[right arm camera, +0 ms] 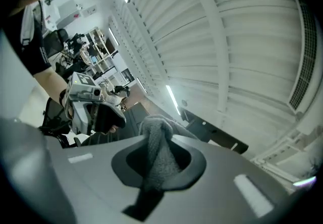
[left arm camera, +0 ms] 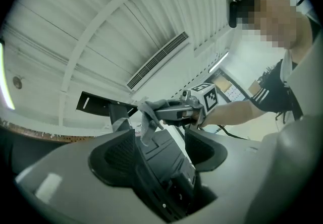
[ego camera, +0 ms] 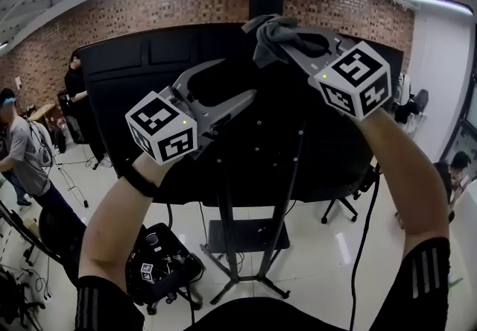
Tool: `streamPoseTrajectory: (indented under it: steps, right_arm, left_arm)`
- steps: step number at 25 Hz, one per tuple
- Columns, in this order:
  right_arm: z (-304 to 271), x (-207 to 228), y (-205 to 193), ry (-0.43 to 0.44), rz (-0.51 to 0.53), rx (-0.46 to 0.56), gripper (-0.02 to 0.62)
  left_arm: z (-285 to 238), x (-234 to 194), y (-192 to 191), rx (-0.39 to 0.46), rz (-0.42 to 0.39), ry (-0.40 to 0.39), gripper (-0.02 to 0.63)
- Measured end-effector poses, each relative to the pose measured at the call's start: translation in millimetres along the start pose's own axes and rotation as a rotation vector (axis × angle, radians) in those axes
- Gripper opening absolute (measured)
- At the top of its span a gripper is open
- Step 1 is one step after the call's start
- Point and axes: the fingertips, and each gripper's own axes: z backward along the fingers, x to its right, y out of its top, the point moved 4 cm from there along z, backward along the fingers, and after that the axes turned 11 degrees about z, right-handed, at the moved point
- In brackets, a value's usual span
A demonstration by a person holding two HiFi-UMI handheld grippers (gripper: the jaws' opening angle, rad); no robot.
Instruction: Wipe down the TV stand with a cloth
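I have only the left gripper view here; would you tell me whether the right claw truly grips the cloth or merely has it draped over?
Observer: It grips it. In the right gripper view the right claw is shut on the grey cloth, which is bunched between its jaws.
Operator: Thank you. Where does that cloth sit against the TV?
Observer: In the head view it is held up near the top edge of the black TV panel; the left claw hangs lower, open and empty.
Operator: And what carries the panel?
Observer: A black stand with two uprights and splayed feet on the floor.
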Motion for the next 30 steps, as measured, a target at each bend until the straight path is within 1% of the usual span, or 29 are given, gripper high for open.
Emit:
streamPoseTrajectory:
  steps: [3, 6, 9, 12, 15, 18, 21, 25, 30]
  right_arm:
    - [-21.7, 29.1, 12.5, -0.027, 0.058, -0.03, 0.017]
    - [-43.4, 50.4, 19.0, -0.04, 0.092, -0.068, 0.017]
    - [-61.7, 73.3, 19.9, -0.07, 0.076, -0.093, 0.017]
    - [-77.8, 88.6, 16.5, -0.094, 0.073, -0.136, 0.017]
    - [-91.5, 91.6, 0.6, -0.1, 0.078, -0.193, 0.017]
    - [-94.0, 86.4, -12.8, -0.112, 0.064, -0.19, 0.017]
    - [-93.3, 68.9, -18.7, -0.077, 0.089, -0.206, 0.017]
    - [-88.0, 40.0, -32.3, -0.038, 0.151, -0.237, 0.017]
    - [-79.7, -2.6, -48.8, 0.014, 0.25, -0.25, 0.017]
  left_arm:
    - [-10.8, -9.6, 11.9, -0.022, -0.042, 0.018, 0.322]
    - [-20.1, -13.3, 19.1, -0.039, -0.075, 0.027, 0.322]
    - [-28.3, -13.7, 28.6, -0.035, -0.099, 0.024, 0.322]
    - [-33.0, -15.4, 32.9, -0.054, -0.133, 0.028, 0.322]
    - [-32.2, -20.1, 32.8, -0.046, -0.128, 0.042, 0.322]
    - [-26.5, -16.8, 25.5, -0.038, -0.154, 0.048, 0.321]
    - [-18.3, -12.4, 16.4, -0.038, -0.161, 0.043, 0.321]
    - [-11.2, -10.9, -1.3, -0.032, -0.099, 0.046, 0.321]
    - [-8.2, -12.4, -31.9, -0.041, -0.032, 0.074, 0.322]
